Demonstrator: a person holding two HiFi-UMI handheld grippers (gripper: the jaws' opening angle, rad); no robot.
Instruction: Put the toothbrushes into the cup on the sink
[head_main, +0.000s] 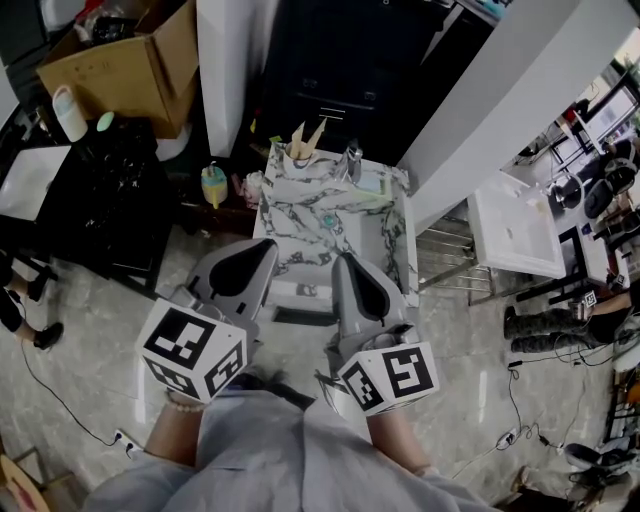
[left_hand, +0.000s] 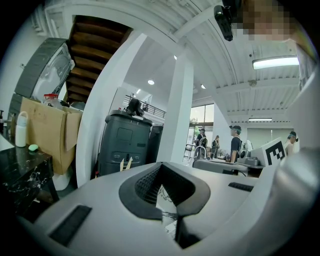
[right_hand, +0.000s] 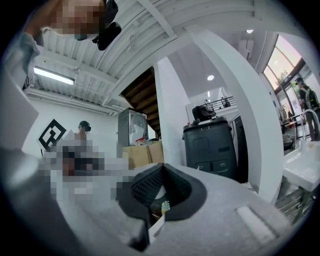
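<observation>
- Grippers: your left gripper (head_main: 268, 246) and right gripper (head_main: 343, 260) both have their jaws closed together with nothing between them, and you hold them near the sink (head_main: 285, 215).
- Cup (head_main: 300, 152): stands at the sink's back edge. Two pale sticks, likely toothbrushes (head_main: 310, 132), rise from it.
- Progress: apparently done. Whether any brush remains in the basin is too small to tell.
</observation>
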